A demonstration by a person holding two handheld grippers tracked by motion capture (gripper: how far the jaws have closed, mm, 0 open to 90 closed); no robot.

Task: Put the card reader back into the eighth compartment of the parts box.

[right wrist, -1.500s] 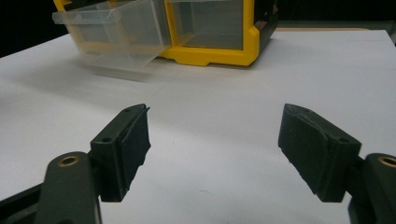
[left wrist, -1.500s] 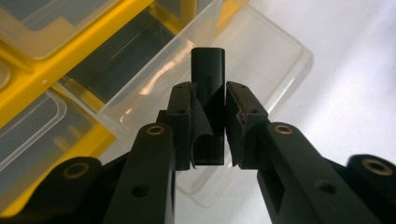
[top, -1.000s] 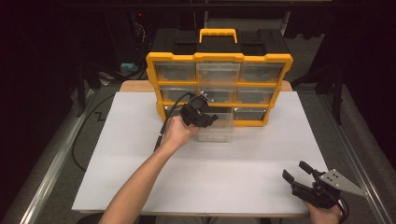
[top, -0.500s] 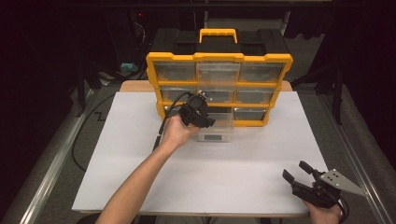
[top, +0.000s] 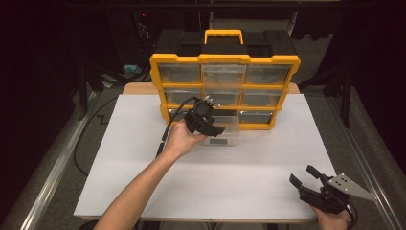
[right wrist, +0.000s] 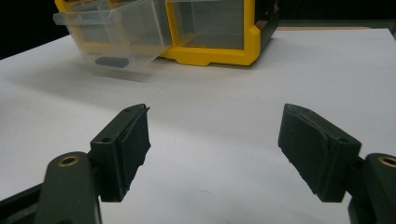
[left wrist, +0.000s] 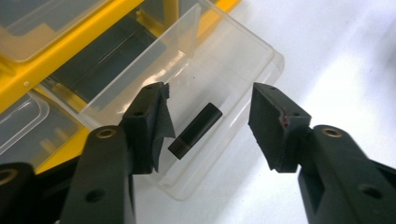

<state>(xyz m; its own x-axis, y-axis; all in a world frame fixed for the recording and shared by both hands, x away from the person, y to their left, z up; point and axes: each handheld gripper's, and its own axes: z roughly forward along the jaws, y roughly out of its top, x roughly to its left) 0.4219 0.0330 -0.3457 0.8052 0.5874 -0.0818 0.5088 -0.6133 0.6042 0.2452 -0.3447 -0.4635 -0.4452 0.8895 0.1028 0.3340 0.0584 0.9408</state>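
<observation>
At the far edge of the table (top: 119, 158) stands the yellow cabinet (top: 225, 62) of clear drawers; its bottom middle drawer (top: 225, 132) is pulled well out, front end tipped down onto the white top; the other drawers sit flush in their bays. Inside the open drawer lies a short black cylinder (left wrist: 194, 130), flat on the clear floor, touching neither side wall.

Step in hand, as I judge it: the drawer has been drawn open and the left gripper (left wrist: 208, 126) has let go of it; the jaws have just been opening, and they stand about half spread above the drawer, the cylinder visible between and beyond them but touched by neither pad. The pads press on nothing.

Next move, by my reading: lower the left gripper into the drawer, jaws astride the cylinder across its narrow width, then close; the drawer walls leave little room, so the approach must be straight down and square to the piece.

The right gripper (right wrist: 215, 149) rests at the near right corner of the table, well apart from the cabinet; jaws wide apart, holding nothing, only bare white top between them.
</observation>
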